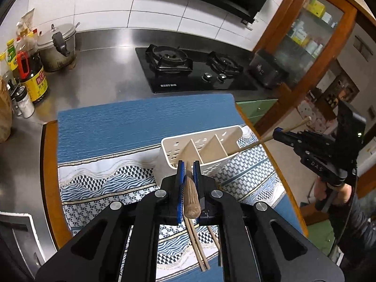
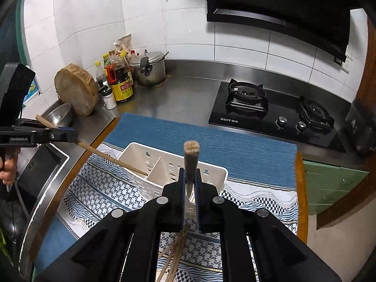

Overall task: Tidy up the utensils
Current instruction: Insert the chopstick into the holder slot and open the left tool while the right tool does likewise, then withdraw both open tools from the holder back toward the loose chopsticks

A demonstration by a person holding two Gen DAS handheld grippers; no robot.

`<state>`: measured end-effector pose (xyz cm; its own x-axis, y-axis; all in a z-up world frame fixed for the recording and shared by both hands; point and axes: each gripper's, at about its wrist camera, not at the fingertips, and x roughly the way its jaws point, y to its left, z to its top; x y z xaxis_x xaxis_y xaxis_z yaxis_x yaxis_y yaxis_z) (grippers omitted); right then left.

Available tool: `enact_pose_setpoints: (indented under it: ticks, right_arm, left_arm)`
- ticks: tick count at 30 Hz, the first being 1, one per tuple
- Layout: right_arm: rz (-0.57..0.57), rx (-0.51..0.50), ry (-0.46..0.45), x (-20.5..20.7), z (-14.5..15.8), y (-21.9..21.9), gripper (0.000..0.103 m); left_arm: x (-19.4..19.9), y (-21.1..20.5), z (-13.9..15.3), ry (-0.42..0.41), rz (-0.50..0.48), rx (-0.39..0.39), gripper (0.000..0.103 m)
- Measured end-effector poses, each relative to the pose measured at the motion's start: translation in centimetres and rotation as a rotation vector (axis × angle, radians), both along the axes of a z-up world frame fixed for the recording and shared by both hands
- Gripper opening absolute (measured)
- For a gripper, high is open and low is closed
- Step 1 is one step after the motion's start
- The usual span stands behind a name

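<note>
A cream plastic utensil caddy (image 1: 172,151) with several compartments stands on the blue patterned cloth (image 1: 105,136). My left gripper (image 1: 188,167) is shut on a wooden chopstick (image 1: 191,197), butt end toward the camera and tip pointing at the caddy's near wall. From the right wrist view, the left gripper (image 2: 70,133) holds that chopstick (image 2: 112,158) slanting down into a left compartment of the caddy (image 2: 211,172). My right gripper (image 2: 189,175) is shut on another chopstick (image 2: 191,155). In the left wrist view this right gripper (image 1: 279,136) has its chopstick (image 1: 253,144) dipping into the right compartment. Several loose chopsticks (image 2: 174,256) lie on the cloth below.
A black two-burner gas hob (image 1: 192,70) sits behind the cloth on the steel counter. Sauce bottles (image 2: 119,80), a pressure cooker (image 2: 150,70) and a round wooden board (image 2: 76,89) crowd the back left corner. A sink (image 2: 42,164) lies left of the table's wooden edge.
</note>
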<state>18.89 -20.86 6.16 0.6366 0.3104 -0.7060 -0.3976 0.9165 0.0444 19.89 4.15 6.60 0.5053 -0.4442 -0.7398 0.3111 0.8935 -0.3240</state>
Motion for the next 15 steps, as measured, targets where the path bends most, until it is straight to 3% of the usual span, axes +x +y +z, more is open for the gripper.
enact_pose_setpoints:
  ticks: [9,13,15]
  right_arm:
    - [-0.041,-0.011,0.003,1.0,-1.9,-0.4,0.009]
    - [-0.052,-0.013,-0.022,0.6,-1.8,-0.9,0.025]
    - [-0.055,-0.019,-0.043,0.1,-1.6,-1.0,0.027]
  left_arm:
    - [0.4,-1.2,-1.8,-0.036,0.043,-0.028,0.008]
    - [0.3,-1.2,-2.0,-0.065,0.059,-0.055,0.009]
    - [0.1,-1.0,-2.0,-0.078,0.063,-0.069,0.01]
